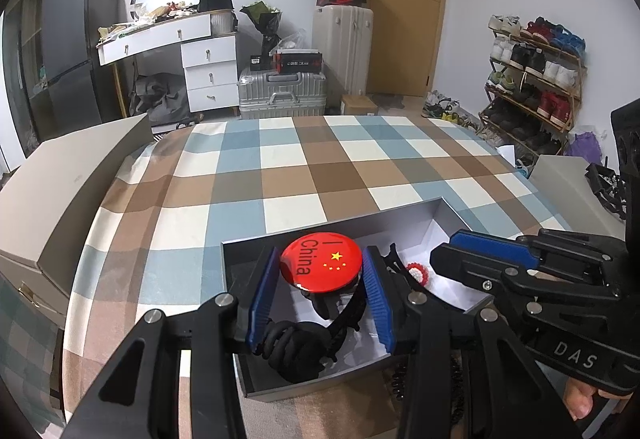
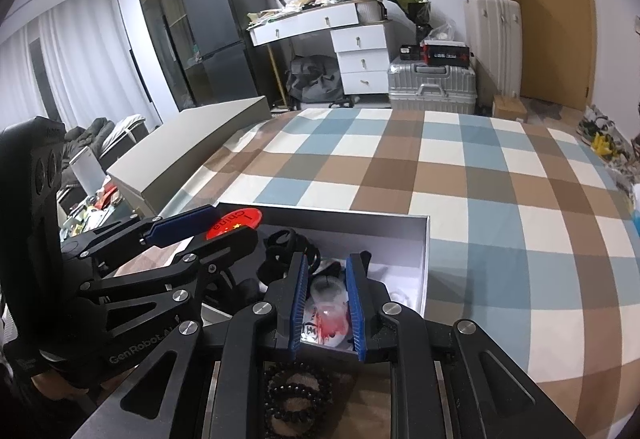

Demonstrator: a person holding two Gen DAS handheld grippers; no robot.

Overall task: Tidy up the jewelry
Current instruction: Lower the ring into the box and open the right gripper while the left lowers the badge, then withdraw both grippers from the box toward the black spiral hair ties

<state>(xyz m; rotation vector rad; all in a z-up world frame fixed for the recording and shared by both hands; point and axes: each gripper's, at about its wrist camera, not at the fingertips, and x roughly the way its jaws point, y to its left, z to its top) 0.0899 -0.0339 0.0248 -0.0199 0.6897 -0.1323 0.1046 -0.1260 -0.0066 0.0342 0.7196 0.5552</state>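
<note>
Cardboard box [image 1: 72, 175], long and grey, lies at the far left on the checked cloth [image 1: 320, 175] that covers the table. Next, moving right, we hold our left gripper [image 1: 322, 279] over the near left part of an open grey box [image 1: 320, 385] with a white lining. Its two blue pads are clenched on a round red badge [image 1: 320, 263], one pad against each side. The badge is printed with the word China and yellow stars, and it sits raised above the box floor. Under the badge, inside the box, lies a heap of black coiled hair ties [image 1: 296, 343]. Just to the right of the badge, also in the box, sits a small red and white rosette [image 1: 418, 273]. Further right, our right gripper [image 2: 329, 299] reaches down into the right part of the same box. Its blue pads stand narrowly apart with a small clear bag [image 2: 326, 303] holding something red and white between them. We cannot tell whether the pads press on the bag or only flank it. Below this gripper, just outside the near wall of the box, a black bead bracelet [image 2: 298, 395] rests on the cloth, coiled in loops. Beyond the table we see white drawers, suitcases, a shoe rack and a wooden door.
</note>
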